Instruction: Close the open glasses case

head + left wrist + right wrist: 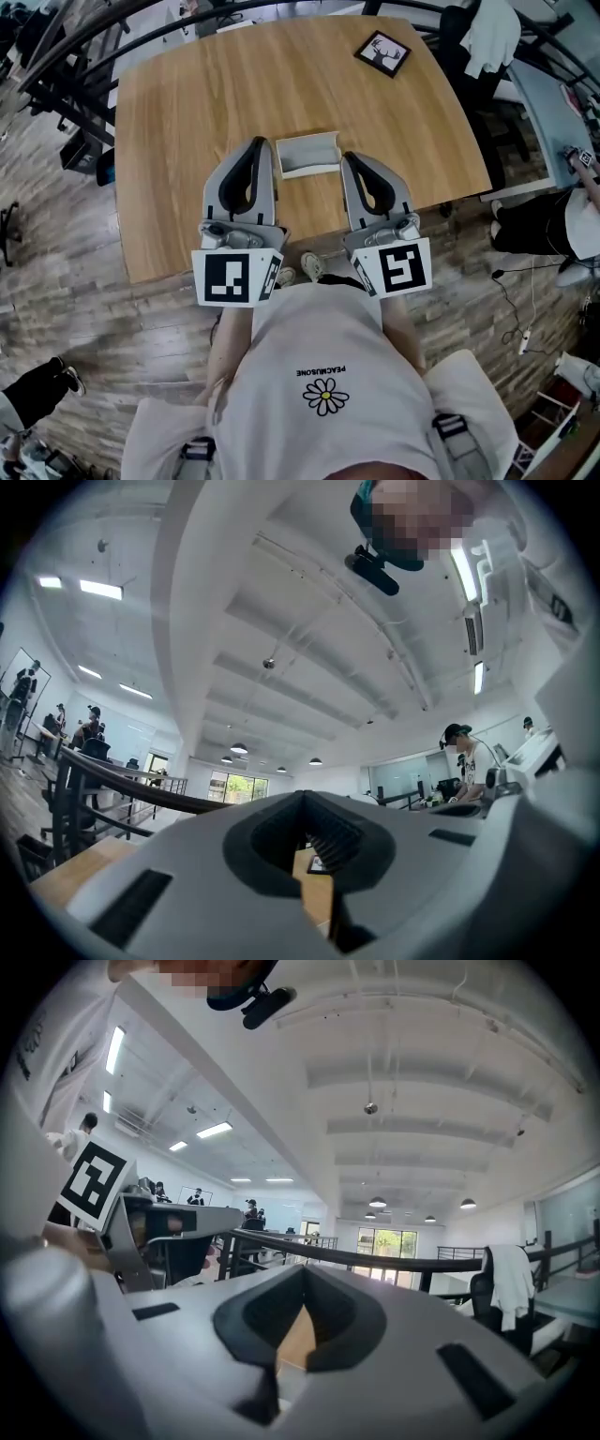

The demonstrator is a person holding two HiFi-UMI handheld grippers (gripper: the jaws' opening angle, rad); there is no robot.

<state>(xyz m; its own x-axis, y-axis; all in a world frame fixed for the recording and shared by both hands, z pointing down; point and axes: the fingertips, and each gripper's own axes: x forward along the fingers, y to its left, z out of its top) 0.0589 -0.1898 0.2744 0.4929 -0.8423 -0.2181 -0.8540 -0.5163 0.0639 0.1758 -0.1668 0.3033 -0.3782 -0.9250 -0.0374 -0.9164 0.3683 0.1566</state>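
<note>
In the head view the open glasses case point(307, 155), pale grey with its lid standing up, lies near the front edge of the wooden table point(187, 103). My left gripper point(260, 143) hangs just left of the case, my right gripper point(348, 157) just right of it, both pointing away from me. In each gripper view the two jaws meet in a peak with nothing between them: left gripper point(302, 796), right gripper point(302, 1269). Through the hollow between the jaws only a strip of tabletop shows.
A small black picture frame point(382, 52) lies at the table's far right corner. A dark railing point(84, 37) runs behind the table. An office chair with a white garment point(489, 33) and another desk stand to the right, where another person point(581, 220) sits.
</note>
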